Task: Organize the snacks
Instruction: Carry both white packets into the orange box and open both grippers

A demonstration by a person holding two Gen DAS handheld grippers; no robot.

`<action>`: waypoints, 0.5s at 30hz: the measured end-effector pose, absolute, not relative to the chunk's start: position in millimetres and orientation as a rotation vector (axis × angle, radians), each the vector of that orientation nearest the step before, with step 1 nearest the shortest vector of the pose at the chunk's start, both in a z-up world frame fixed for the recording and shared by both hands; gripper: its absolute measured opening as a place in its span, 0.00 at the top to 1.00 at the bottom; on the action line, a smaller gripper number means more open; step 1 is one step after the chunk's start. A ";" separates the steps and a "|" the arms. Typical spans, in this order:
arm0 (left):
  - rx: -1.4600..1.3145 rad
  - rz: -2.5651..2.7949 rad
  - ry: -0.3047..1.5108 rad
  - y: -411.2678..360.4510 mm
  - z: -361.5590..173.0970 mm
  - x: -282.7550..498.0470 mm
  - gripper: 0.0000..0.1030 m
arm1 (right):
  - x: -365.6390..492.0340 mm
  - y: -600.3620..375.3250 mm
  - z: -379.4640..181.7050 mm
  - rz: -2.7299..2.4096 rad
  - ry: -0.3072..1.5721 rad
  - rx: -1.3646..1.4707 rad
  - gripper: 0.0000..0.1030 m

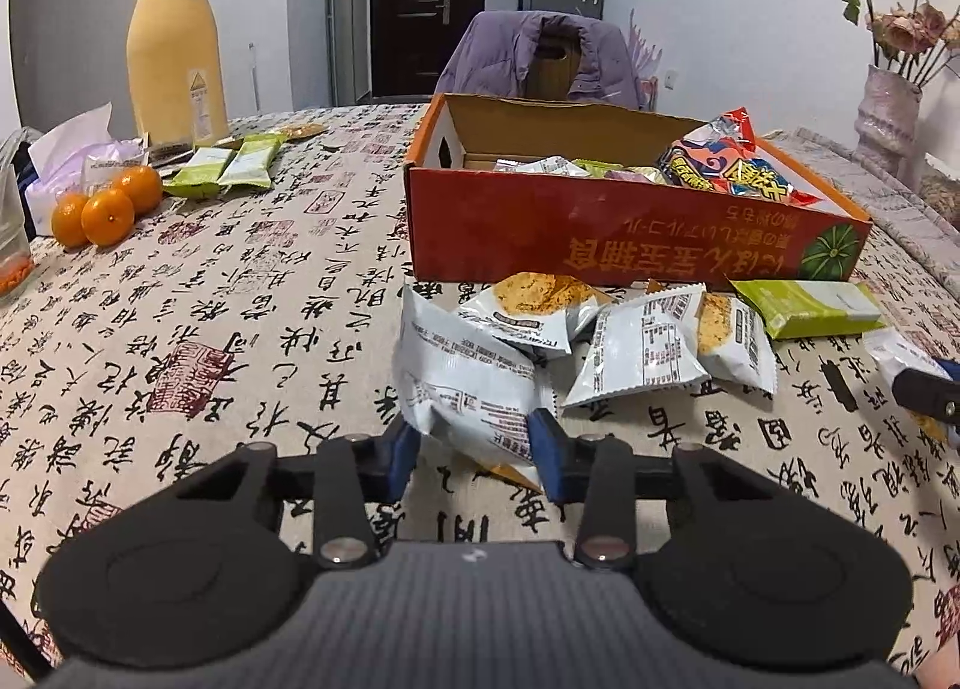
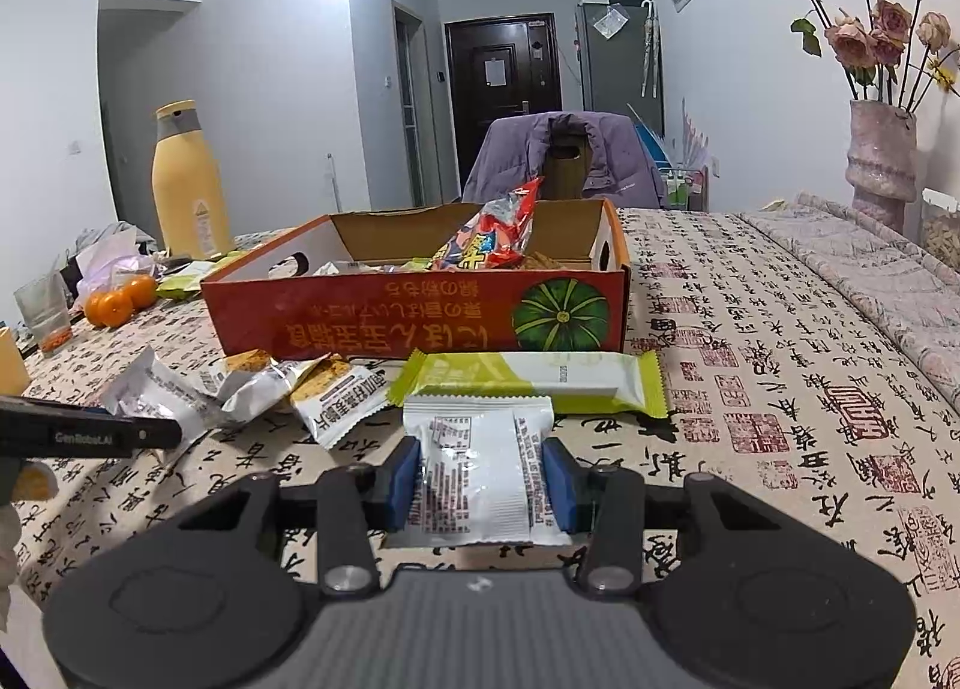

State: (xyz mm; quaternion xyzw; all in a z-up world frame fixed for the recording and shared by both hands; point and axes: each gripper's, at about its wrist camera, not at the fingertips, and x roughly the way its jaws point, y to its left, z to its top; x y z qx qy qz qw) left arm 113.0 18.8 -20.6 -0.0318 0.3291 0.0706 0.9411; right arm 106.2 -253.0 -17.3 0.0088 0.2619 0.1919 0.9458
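Your left tongs (image 1: 474, 452) clamped on a white packet (image 1: 462, 383) near the box (image 1: 600, 233), your right tongs (image 2: 483, 485) gripping another packet (image 2: 480, 467), both just above the counter (image 1: 240, 299), loose packets between.

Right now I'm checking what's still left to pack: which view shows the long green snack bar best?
The right wrist view: the long green snack bar lies whole, side-on, before the orange box. The left wrist view shows it only foreshortened near the right edge.
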 end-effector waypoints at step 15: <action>-0.048 0.123 0.555 21.2 5.9 90.9 0.61 | 105.9 -251.2 -11.6 0.389 0.516 0.013 0.58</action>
